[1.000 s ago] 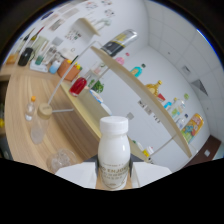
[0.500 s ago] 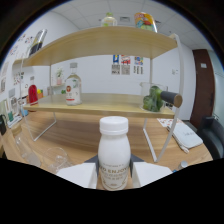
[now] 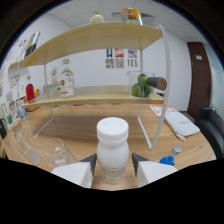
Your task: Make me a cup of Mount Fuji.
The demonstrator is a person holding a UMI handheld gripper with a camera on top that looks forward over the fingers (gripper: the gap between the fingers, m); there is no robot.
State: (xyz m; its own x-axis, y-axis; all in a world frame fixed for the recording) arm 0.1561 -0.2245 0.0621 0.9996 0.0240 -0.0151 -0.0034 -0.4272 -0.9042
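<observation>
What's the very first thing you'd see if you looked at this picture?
The white bottle with its white cap, right up close between the two tongs, which press on its sides. Beyond it stands a two-level wooden shelf on the wooden table. A jar of green fruit sits on the shelf's lower level.

You had a white bottle point(image 3: 112, 150) with a white cap between the pale grey gripper point(image 3: 113, 165) fingers. The table point(image 3: 80, 125) was warm light-brown wood, and the shelf rack point(image 3: 100, 40) was pale wood on white legs. A small blue cap point(image 3: 167, 160) lay beside the fingers. On the shelf sat green fruit point(image 3: 140, 85) and a red bottle point(image 3: 30, 93).
</observation>
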